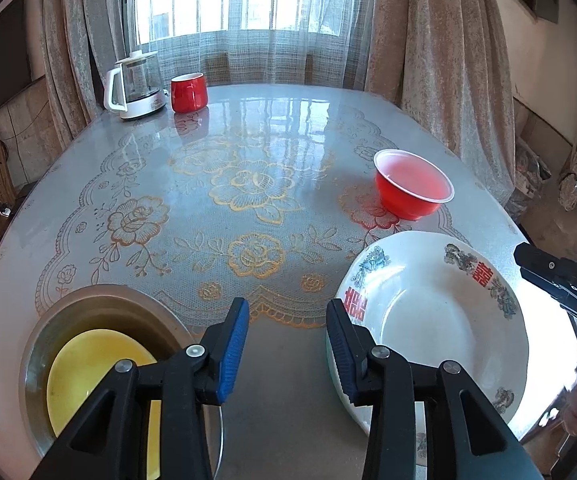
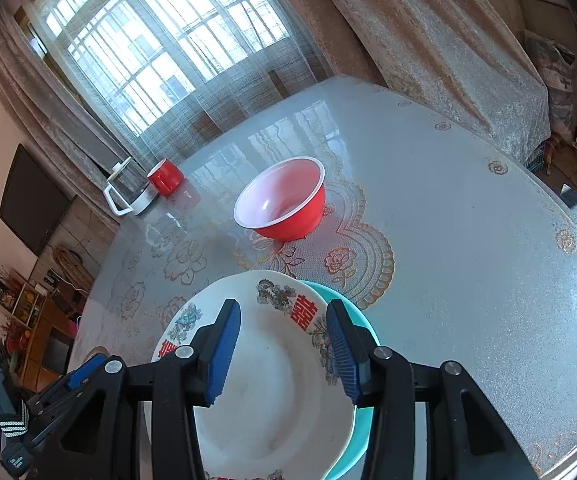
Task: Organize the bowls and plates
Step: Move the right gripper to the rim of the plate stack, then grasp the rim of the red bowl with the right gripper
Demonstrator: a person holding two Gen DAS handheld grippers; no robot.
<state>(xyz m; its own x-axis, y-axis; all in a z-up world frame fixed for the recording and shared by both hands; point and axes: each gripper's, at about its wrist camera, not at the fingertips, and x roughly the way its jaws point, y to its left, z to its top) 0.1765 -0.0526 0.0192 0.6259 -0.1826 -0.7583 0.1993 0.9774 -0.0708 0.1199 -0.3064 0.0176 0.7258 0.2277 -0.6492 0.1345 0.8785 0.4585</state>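
A white plate with red characters and floral rim sits at the table's near right; in the right wrist view the white plate rests on a teal plate. A red bowl with a white inside stands beyond it, also in the right wrist view. A yellow plate lies in a metal basin at near left. My left gripper is open and empty, between the basin and the white plate. My right gripper is open and empty, above the white plate.
A glass kettle and a red mug stand at the far left of the round table, which has a floral cover. Curtains and a window lie behind. The right gripper's body shows at the right edge.
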